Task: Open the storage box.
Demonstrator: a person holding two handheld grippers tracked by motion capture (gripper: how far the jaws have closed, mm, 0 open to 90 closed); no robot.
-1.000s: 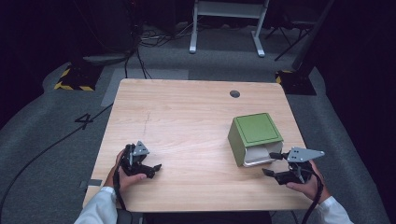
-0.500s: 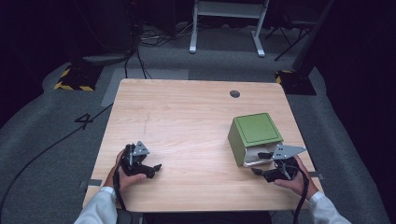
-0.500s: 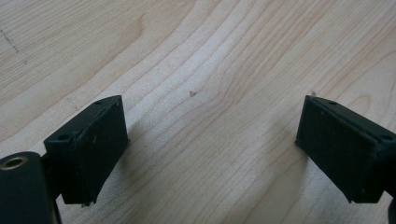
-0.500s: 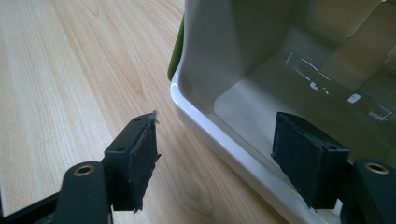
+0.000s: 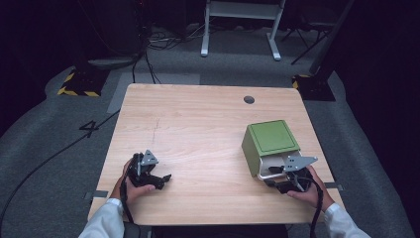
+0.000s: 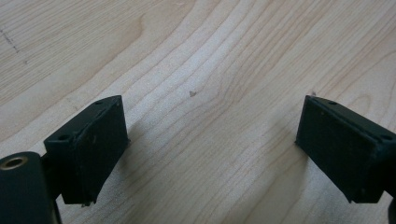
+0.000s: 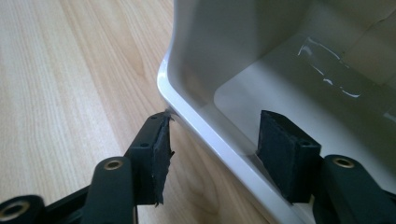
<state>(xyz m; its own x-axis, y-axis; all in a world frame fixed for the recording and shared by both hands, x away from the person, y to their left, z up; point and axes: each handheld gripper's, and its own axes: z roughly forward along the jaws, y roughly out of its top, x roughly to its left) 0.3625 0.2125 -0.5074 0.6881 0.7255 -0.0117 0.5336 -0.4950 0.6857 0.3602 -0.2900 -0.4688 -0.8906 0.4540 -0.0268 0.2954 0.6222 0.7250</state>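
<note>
- Left side first: the left gripper (image 5: 166, 178) sits low over the bare wooden table (image 5: 198, 124) near the person's edge, jaws spread wide with nothing but wood grain between them. It's idle, well apart from the action.
- Middle of the table is just plain wood, with a small dark round cap (image 5: 249, 99) toward the far edge.
- Right side: the green box (image 5: 270, 141) lies tipped on its side near the right edge, with its white inside (image 7: 299, 84) open toward the person.
- The right gripper (image 7: 215, 144) has just been closing its jaws over the white rim (image 7: 205, 126): one finger outside against the table side, the other inside the box (there looks to be a sliver of daylight at the pads, so the pinch may not be fully tight).
- Progress-wise, I'd say the approach and grab are basically done. What's left is the actual move, probably lifting or righting the box, and it hasn't come off the table yet.
</note>
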